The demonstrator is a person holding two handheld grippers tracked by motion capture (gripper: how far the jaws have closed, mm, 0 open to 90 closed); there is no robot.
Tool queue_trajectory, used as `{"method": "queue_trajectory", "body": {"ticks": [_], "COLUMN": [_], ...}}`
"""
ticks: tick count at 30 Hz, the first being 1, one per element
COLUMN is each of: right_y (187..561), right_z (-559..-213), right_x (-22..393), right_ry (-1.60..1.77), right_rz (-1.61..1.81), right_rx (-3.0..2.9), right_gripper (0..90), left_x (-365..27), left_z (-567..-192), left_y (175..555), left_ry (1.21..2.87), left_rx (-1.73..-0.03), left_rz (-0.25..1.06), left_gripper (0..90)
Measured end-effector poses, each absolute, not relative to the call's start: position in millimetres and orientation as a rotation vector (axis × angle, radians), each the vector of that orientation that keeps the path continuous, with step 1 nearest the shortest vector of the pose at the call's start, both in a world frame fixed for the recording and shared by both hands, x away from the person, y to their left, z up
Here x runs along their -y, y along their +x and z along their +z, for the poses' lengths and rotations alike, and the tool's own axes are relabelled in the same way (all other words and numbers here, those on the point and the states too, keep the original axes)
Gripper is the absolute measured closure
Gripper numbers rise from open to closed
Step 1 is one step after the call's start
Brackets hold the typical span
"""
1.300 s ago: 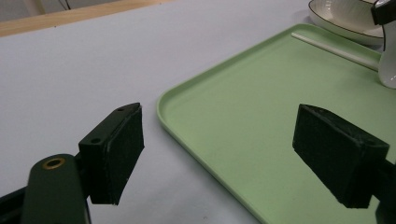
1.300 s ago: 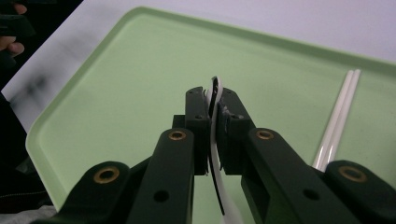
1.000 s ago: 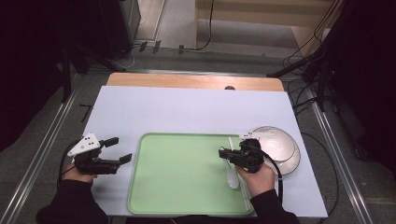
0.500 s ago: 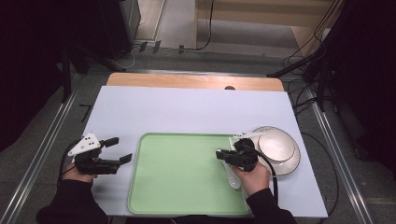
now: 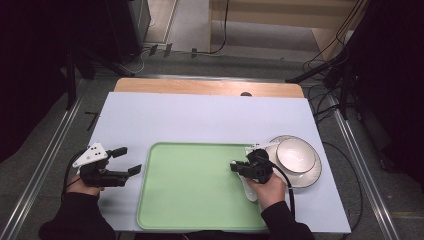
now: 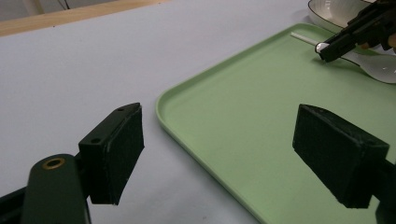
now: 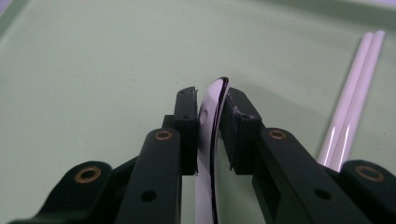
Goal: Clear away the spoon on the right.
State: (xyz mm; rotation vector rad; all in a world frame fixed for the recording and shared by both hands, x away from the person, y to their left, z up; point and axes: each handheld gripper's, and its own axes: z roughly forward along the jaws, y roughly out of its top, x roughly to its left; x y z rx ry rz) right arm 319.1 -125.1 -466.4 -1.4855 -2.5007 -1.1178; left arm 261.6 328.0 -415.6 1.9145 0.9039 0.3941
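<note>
No readable text, label, brand, number or sign found. Tray (image 5: 195,200), plate (image 5: 310,177), bowl (image 5: 296,155), spoon (image 7: 210,135), table cover (image 5: 200,117) seen unmarked. Dark background gear possibly labelled; too dim to be read.

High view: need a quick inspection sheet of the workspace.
Surface: pale sheet over a wooden table.
Job's things: spoon and chopsticks on the green tray; bowl on plate beside it.
Clutter: nothing seen.
Grippers: left gripper open, nothing between its jaws; right gripper jaws have just been opening, spoon handle between the pads.
Cables: one trails from each gripper; more on the floor.
Surroundings: dark, floor rails.
</note>
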Motion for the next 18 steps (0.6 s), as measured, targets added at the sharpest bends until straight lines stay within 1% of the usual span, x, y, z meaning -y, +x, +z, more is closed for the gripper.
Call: {"method": "queue_trajectory", "body": {"ticks": [4,7,9,12,15,18], "right_y": [320.3,320.7,321.2,321.8,322.9,322.7], "right_z": [-468.1,-468.2,-468.0,-467.0,-465.1,-460.3], "right_x": [125.7,126.4,126.9,127.9,128.9,130.2], "right_ry": [-1.492,-1.485,-1.479,-1.473,-1.483,-1.484], "right_rz": [-1.109,-1.115,-1.12,-1.111,-1.105,-1.123], "right_rx": [2.496,2.507,2.507,2.509,2.509,2.513], "right_gripper": [76.7,74.5,70.5,67.4,60.8,57.4], "left_x": [-328.1,-328.0,-328.1,-328.1,-328.1,-328.2], "left_z": [-415.6,-415.6,-415.7,-415.7,-415.7,-415.7], "left_y": [261.7,261.6,261.6,261.7,261.6,261.7], "left_ry": [1.912,1.913,1.912,1.911,1.91,1.91], "left_rx": [-0.904,-0.903,-0.903,-0.903,-0.903,-0.902], "left_rz": [0.394,0.393,0.394,0.394,0.394,0.395], "left_gripper": [16.6,16.6,16.6,16.7,16.6,16.7]}}
